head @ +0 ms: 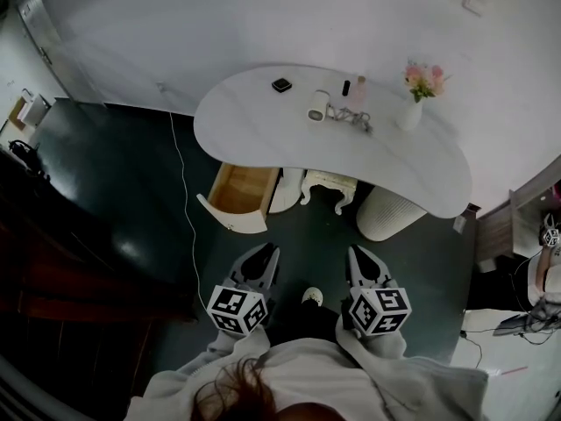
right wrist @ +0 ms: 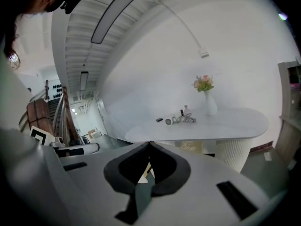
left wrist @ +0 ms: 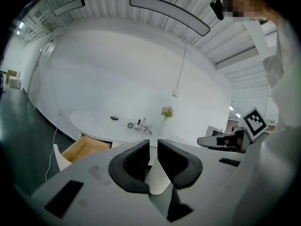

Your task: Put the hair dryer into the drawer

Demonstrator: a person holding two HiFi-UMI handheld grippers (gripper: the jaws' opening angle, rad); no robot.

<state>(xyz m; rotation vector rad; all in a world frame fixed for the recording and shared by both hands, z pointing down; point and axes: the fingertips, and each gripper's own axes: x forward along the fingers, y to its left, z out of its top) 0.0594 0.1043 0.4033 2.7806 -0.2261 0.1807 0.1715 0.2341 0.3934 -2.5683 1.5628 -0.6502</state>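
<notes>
The hair dryer (head: pixel 317 106) is seen lying on the white table (head: pixel 263 130), near its far edge and well apart from both grippers. Only a short white barrel can be made out, its round end turned toward the near edge, so the long axis seems to run from front to back across the table. The handle cannot be made out. A tangled cord (head: pixel 352 117) is seen just to its right. The drawer (head: pixel 244 189) is pulled out under the table's left end. Its wooden inside is seen bare, though its rear part is hidden by the tabletop. A small black object (head: pixel 281 84), two bottles (head: pixel 354 89) and a vase (head: pixel 409 114) of flowers are also set on the table, too small to read further. The left gripper (head: pixel 270 253) is held with its jaws a narrow gap apart and nothing between them. The right gripper (head: pixel 355 253) is held with its jaws closed tip to tip on nothing.
</notes>
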